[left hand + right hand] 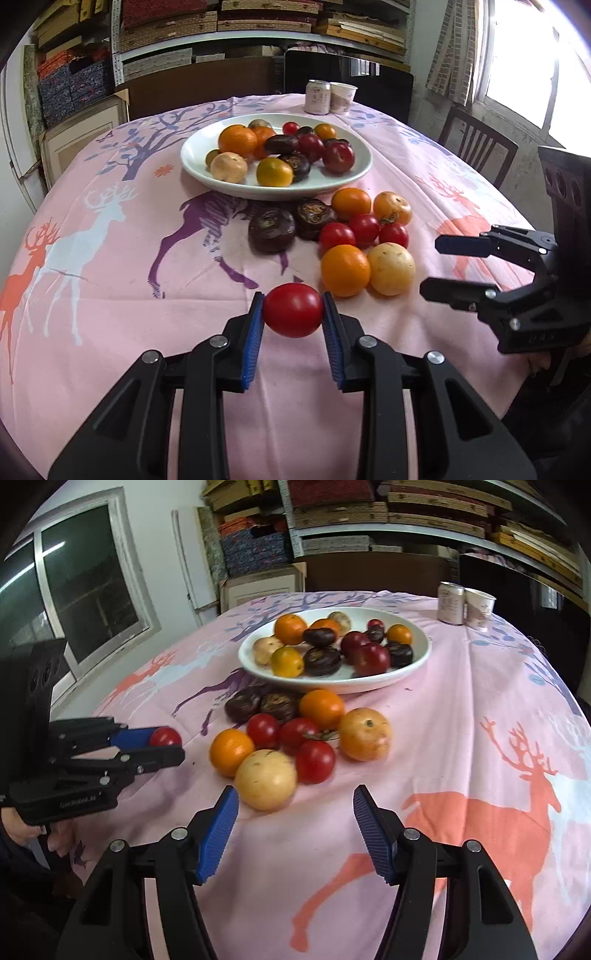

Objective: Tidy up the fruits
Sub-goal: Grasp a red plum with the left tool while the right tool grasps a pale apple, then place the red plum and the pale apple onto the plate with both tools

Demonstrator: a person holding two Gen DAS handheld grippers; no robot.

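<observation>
My left gripper is shut on a red tomato, both blue pads pressing its sides just above the pink cloth; from the right wrist view the same left gripper and tomato show at the left. A loose heap of fruit lies ahead of it: oranges, a pale yellow fruit, red tomatoes and dark purple fruits. Behind them the white plate holds several mixed fruits. My right gripper is open and empty, just short of the pale yellow fruit; it also shows as the right gripper.
A can and a paper cup stand at the table's far edge. A wooden chair is beyond the right side. Shelves of boxes fill the back wall. A hand holds the left gripper's handle.
</observation>
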